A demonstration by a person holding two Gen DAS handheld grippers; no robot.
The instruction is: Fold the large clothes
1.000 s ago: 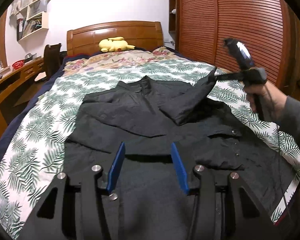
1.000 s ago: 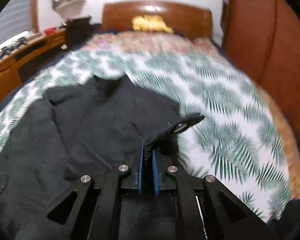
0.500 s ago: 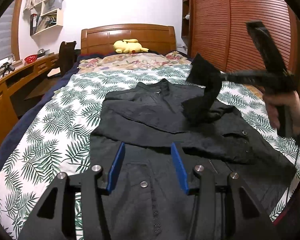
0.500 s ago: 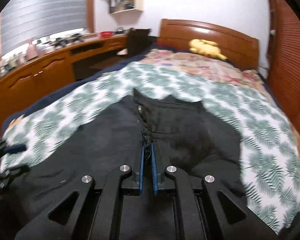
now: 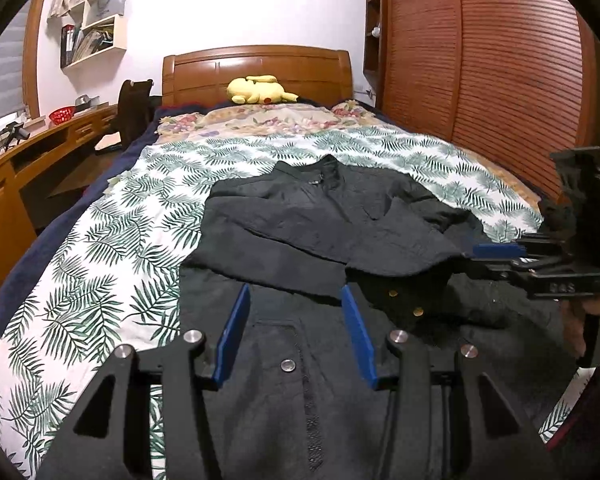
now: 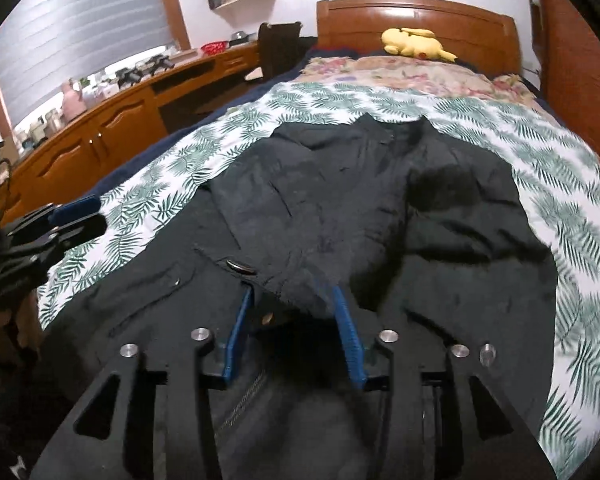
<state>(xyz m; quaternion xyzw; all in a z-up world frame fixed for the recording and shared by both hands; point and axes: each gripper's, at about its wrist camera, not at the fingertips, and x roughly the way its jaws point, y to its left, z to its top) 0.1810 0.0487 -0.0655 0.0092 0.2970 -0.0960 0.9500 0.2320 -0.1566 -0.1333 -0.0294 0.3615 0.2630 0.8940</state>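
A black jacket [image 5: 320,232] lies face up on the leaf-print bedspread [image 5: 100,264], collar toward the headboard. My left gripper [image 5: 294,292] hovers open over its lower front, near the snap buttons, with nothing between the pads. My right gripper [image 6: 292,292] is low over the jacket [image 6: 460,220], and its jaws are opening. The folded-over sleeve end [image 6: 300,256] lies loose between the blue pads, not pinched. From the left wrist view the right gripper [image 5: 496,256] comes in from the right edge. In the right wrist view the left gripper [image 6: 76,216] shows at the left.
A yellow plush toy [image 5: 260,90] rests by the wooden headboard [image 5: 256,68]. A long wooden desk [image 6: 100,136] and a dark chair [image 5: 134,108] stand left of the bed. A slatted wardrobe [image 5: 480,60] runs along the right. A person's hand [image 5: 592,320] grips the right tool.
The right gripper carried the sleeve from the jacket's right side across onto its body, came down, and went from shut on it to jaws apart. The left gripper stayed open.
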